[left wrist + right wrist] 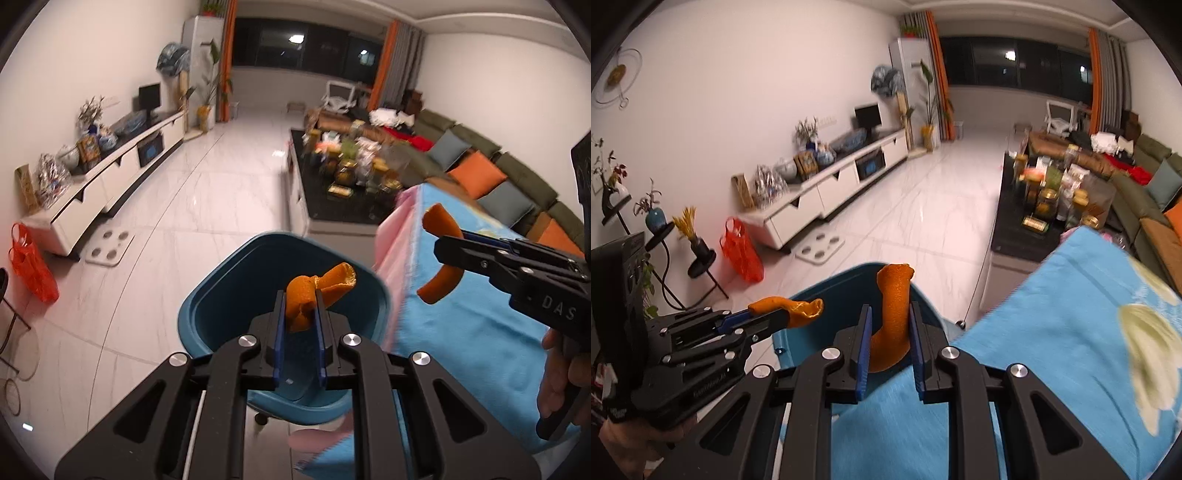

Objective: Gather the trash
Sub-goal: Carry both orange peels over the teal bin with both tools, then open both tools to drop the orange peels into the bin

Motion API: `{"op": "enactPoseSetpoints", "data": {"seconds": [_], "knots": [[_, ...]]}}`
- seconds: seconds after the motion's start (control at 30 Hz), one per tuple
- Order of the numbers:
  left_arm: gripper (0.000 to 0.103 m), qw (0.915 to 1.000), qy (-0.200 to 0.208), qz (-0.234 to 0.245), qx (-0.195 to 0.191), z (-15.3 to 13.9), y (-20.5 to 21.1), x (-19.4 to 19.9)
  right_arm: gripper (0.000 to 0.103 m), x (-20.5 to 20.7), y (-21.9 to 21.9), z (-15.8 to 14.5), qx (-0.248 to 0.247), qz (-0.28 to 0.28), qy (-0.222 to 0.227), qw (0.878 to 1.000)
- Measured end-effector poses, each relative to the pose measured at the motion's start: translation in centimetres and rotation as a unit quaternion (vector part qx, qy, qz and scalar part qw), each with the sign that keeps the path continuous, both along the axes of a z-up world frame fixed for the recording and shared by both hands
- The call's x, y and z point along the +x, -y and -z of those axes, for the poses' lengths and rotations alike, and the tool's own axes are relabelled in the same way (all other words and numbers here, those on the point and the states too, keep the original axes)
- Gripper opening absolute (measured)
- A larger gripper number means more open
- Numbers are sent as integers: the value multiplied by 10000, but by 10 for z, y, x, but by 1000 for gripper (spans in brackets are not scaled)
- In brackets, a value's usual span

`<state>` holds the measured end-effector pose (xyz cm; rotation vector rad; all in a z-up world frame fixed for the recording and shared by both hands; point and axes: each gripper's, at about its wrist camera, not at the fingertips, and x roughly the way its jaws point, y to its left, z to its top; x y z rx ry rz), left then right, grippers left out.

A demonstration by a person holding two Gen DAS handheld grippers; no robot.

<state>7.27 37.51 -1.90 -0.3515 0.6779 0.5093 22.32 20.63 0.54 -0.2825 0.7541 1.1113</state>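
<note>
Each camera rides on its own gripper and looks forward and down along the fingers, close over the blue bin [229,295] beside the blue-clothed table [1052,314]. Both views share the bin, the white floor, the long TV cabinet [110,177] at left and the far window [1015,66].

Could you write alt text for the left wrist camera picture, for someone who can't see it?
A handheld left gripper pinches a piece of orange peel above an open blue bin on a white tiled floor. To the right, the right gripper holds a curved peel strip over a blue cloth.
</note>
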Motion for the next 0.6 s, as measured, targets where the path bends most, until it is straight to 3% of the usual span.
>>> {"op": "enactPoseSetpoints", "data": {"seconds": [0.2,0.6], "knots": [[14,9989,-351,-43,-317,30,-18,41,18,13,-41,28,-451,-53,-521,9976],[16,9945,-839,-79,-630,73,-37,94,21,25,-82,66,-1211,-138,-867,9887]]}}
